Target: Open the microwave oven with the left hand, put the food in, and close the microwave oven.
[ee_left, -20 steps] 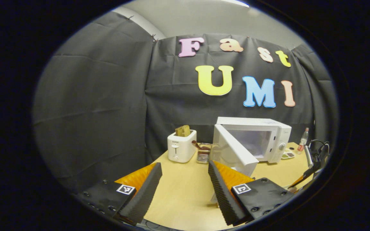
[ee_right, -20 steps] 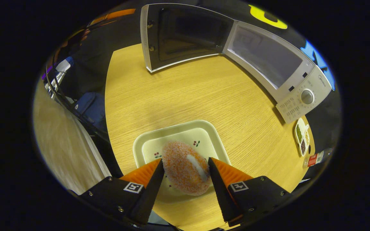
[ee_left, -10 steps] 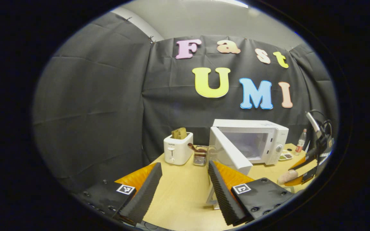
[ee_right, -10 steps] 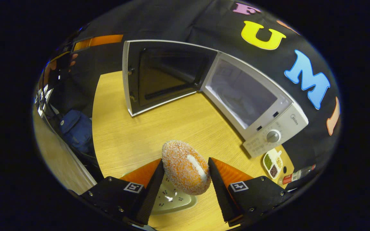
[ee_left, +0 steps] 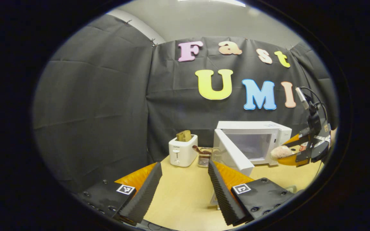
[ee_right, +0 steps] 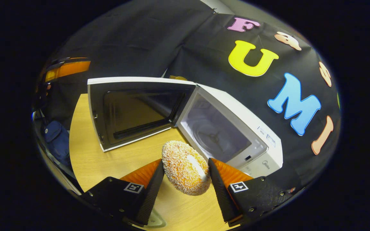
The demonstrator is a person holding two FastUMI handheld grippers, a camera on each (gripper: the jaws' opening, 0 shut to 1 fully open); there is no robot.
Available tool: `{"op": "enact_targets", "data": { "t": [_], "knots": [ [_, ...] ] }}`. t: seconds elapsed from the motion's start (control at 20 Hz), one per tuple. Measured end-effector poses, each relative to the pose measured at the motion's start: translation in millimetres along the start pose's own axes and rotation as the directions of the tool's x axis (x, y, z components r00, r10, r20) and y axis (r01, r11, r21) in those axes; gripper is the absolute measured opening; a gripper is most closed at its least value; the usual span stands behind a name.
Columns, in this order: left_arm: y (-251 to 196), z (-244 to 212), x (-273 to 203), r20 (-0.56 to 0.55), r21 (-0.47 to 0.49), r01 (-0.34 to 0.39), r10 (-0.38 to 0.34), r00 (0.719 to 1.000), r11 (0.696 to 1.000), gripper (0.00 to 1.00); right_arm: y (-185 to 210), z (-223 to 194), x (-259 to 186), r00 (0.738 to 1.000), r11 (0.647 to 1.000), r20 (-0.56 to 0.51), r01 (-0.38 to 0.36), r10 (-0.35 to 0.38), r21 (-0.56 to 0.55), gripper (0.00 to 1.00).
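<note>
A crumbed orange bun (ee_right: 186,171) hangs in the air above the table with my right gripper (ee_right: 185,162) shut on it, both fingers pressing its sides. Just ahead stands the white microwave (ee_right: 236,128), its door (ee_right: 133,112) swung wide to the left and the cavity (ee_right: 215,134) with its turntable in sight. In the left gripper view the microwave (ee_left: 252,138) sits at the table's back with the door (ee_left: 233,155) open. The right gripper (ee_left: 286,151) carries the bun (ee_left: 278,151) at its right front. My left gripper (ee_left: 184,164) is open over the table, holding nothing.
A white toaster (ee_left: 182,150) with bread in it and a metal utensil holder (ee_left: 204,156) stand left of the microwave. A plate's rim (ee_right: 155,221) peeks out under the right gripper. The wooden table (ee_right: 108,160) has bare room in front of the door.
My right gripper lifted the bun off the plate and carried it up toward the open microwave. The left gripper stayed open and drifted only a little.
</note>
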State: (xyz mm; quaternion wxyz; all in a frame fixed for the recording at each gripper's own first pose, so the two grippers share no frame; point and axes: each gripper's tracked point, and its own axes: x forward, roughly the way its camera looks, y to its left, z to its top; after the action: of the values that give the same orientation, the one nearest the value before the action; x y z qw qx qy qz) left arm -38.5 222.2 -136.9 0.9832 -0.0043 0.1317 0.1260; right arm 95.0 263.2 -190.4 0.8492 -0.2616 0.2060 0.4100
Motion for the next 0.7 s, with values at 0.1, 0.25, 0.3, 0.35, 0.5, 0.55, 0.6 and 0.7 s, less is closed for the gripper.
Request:
{"op": "enact_targets", "data": {
  "t": [0.1,0.25,0.3,0.35,0.5,0.55,0.6,0.7],
  "knots": [
    [5.4,-0.9,-1.4,-0.004,-0.007,-0.026,0.026,1.000,1.000,0.92,-8.1,8.4,14.3,1.000,1.000,0.019,0.021,-0.021,0.003,0.82],
    [15.2,-4.8,-5.6,-0.015,-0.005,-0.063,0.063,0.998,0.998,0.91,-20.2,15.4,36.0,0.998,0.999,0.037,0.052,-0.052,0.004,0.82],
    [18.7,-5.6,-4.9,-0.018,-0.002,-0.077,0.077,0.997,0.997,0.91,-23.3,16.2,42.7,0.997,0.998,0.041,0.064,-0.064,0.005,0.82],
    [20.8,-4.2,-4.9,-0.020,-0.001,-0.088,0.088,0.996,0.996,0.92,-27.1,17.8,49.6,0.996,0.997,0.044,0.075,-0.076,0.007,0.82],
    [32.7,-5.7,-8.0,-0.030,0.001,-0.134,0.134,0.991,0.991,0.92,-39.9,22.7,77.6,0.993,0.994,0.055,0.109,-0.108,-0.014,0.82],
    [36.8,-4.2,-10.0,-0.034,0.000,-0.150,0.150,0.988,0.989,0.92,-40.6,26.0,80.5,0.992,0.993,0.062,0.115,-0.113,-0.024,0.82],
    [40.6,-4.9,-12.7,-0.038,-0.001,-0.165,0.165,0.986,0.986,0.92,-42.3,28.2,88.7,0.991,0.992,0.071,0.120,-0.117,-0.031,0.82],
    [48.5,-2.4,-17.8,-0.043,0.010,-0.192,0.193,0.980,0.981,0.92,-43.6,26.3,107.1,0.990,0.992,0.075,0.123,-0.121,-0.030,0.82]
  ]
}}
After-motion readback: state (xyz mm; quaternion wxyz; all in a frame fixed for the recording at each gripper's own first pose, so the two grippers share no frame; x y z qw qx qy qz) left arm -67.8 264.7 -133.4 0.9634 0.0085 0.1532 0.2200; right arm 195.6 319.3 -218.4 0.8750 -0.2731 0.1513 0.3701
